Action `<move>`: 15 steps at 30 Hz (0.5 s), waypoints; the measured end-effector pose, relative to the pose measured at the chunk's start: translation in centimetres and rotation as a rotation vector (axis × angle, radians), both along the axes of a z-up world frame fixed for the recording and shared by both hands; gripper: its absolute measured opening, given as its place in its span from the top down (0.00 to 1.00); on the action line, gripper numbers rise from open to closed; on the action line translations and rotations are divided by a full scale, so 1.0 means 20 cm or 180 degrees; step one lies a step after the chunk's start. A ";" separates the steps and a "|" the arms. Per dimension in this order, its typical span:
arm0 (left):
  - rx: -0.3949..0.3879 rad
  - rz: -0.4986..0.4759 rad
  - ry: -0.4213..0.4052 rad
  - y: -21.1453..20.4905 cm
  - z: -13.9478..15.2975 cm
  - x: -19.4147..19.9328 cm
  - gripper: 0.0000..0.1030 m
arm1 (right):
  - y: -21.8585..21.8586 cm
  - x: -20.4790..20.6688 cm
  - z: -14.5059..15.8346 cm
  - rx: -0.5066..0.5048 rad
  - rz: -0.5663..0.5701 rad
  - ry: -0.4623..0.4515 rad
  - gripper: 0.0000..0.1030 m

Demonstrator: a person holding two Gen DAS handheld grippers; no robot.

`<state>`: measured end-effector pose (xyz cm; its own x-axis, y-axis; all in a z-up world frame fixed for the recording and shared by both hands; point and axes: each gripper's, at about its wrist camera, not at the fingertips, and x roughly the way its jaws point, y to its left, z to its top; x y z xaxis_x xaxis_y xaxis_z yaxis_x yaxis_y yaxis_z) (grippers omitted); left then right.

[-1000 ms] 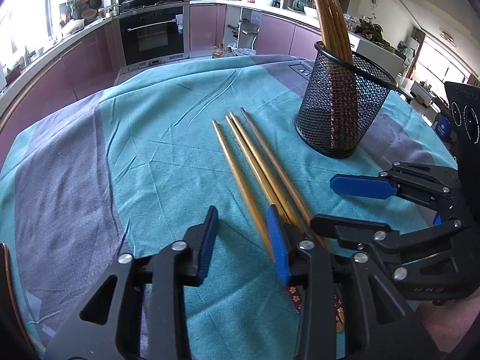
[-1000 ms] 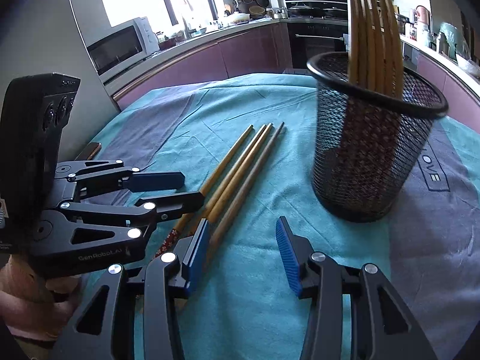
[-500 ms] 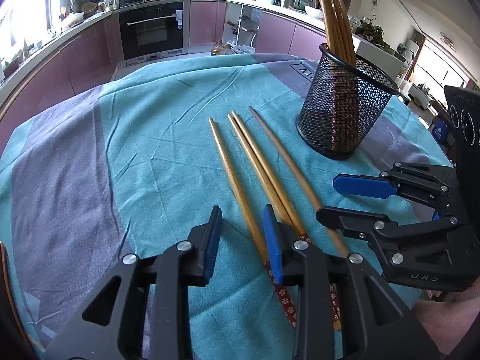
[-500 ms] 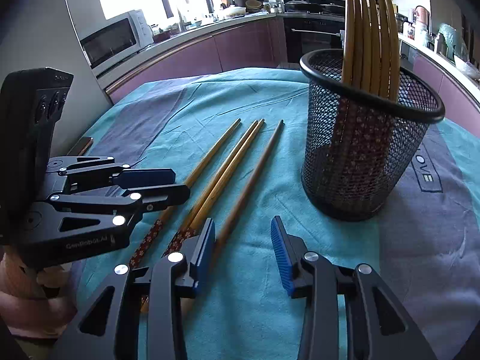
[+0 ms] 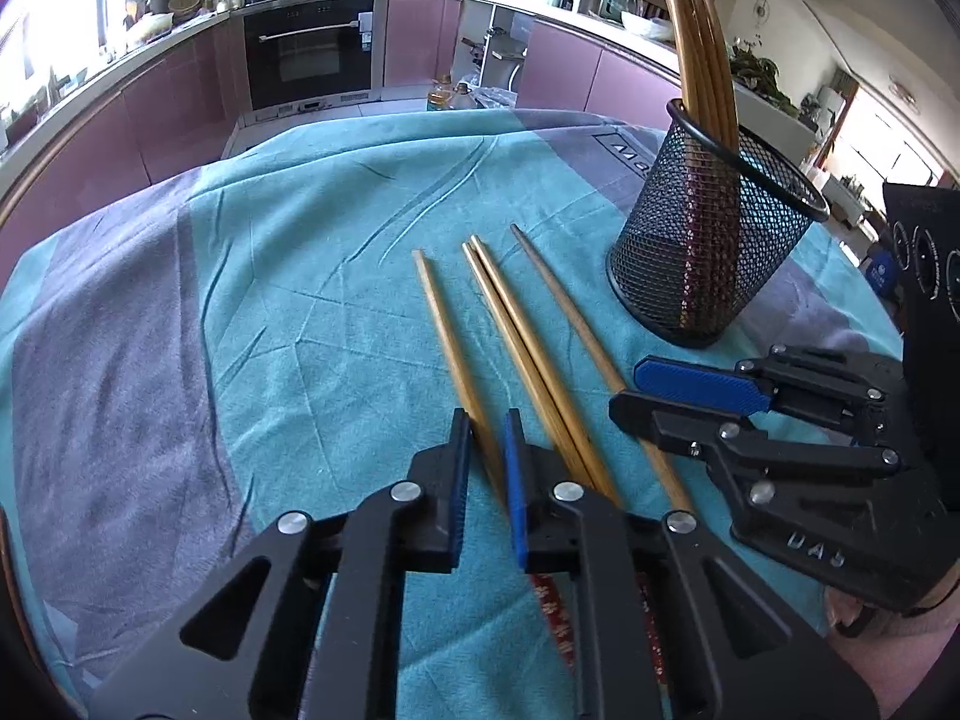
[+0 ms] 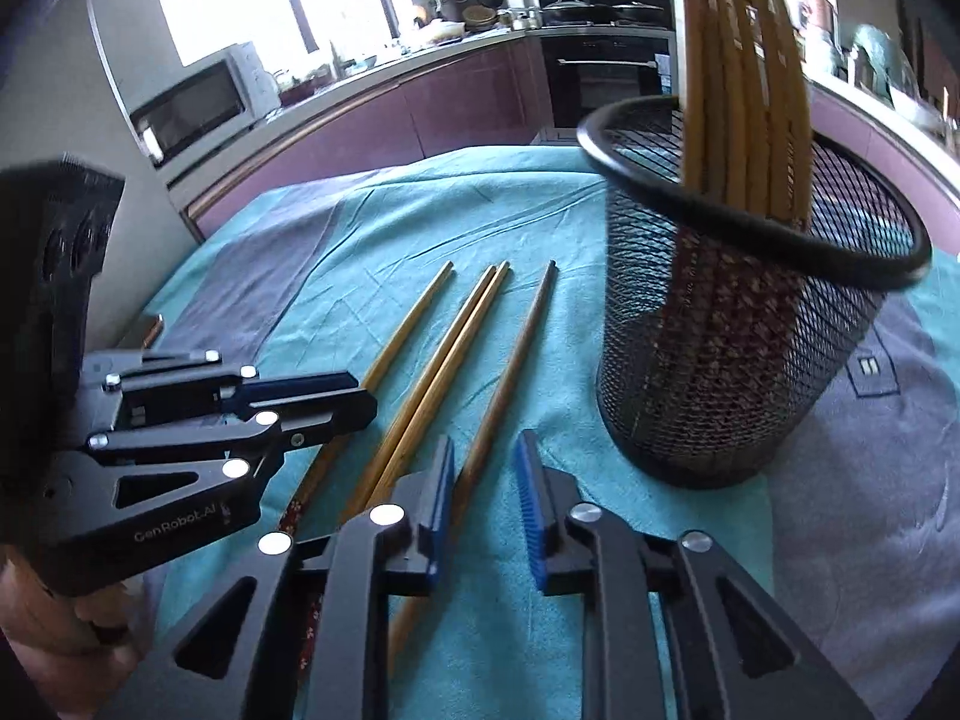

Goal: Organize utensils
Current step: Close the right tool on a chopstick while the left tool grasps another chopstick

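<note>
Chopsticks [image 5: 528, 354] lie on the table [image 5: 300, 300] beside the mesh holder [image 5: 714, 252]; my left hand-held gripper [image 5: 483, 456] and right hand-held gripper [image 6: 483, 480] have just been closing, each on one stick, so I lift level.

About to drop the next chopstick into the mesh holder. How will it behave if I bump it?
The mesh holder is open wire, so it is probably light and a bump would likely slide it on the cloth. The chopsticks in it rise far above the rim, bunched at one side, so it may be top-heavy and apt to tip.
</note>
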<state>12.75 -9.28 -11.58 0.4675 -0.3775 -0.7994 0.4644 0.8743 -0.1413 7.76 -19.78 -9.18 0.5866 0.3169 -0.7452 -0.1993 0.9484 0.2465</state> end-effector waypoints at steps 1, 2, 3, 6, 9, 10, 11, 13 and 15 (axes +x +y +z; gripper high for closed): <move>-0.0024 0.0021 0.0004 0.00 0.00 0.00 0.90 | -0.01 0.00 0.00 0.0069 -0.0019 0.0010 0.91; -0.0057 0.0039 0.0012 0.01 0.00 -0.01 0.91 | -0.02 -0.01 0.00 0.0092 -0.0036 0.0010 0.92; -0.0090 0.0058 0.0013 0.02 0.01 -0.01 0.91 | -0.02 -0.01 0.00 0.0123 -0.0055 -0.0002 0.92; -0.0179 0.0088 -0.0012 0.04 0.02 -0.03 0.93 | -0.05 -0.02 -0.01 0.0252 -0.0083 -0.0002 0.93; -0.0234 0.0088 -0.0038 0.06 0.05 -0.06 0.93 | -0.07 -0.05 0.01 0.0318 -0.0086 -0.0051 0.99; -0.0245 0.0087 -0.0043 0.07 0.05 -0.06 0.93 | -0.08 -0.06 0.03 0.0350 -0.0071 -0.0088 0.99; -0.0247 0.0084 -0.0041 0.07 0.06 -0.07 0.93 | -0.08 -0.06 0.04 0.0374 -0.0041 -0.0128 0.99; -0.0245 0.0065 -0.0031 0.07 0.06 -0.08 0.93 | -0.07 -0.08 0.06 0.0341 0.0004 -0.0156 0.99; -0.0229 0.0059 -0.0014 0.07 0.04 -0.09 0.93 | -0.06 -0.07 0.06 0.0280 0.0003 -0.0127 0.98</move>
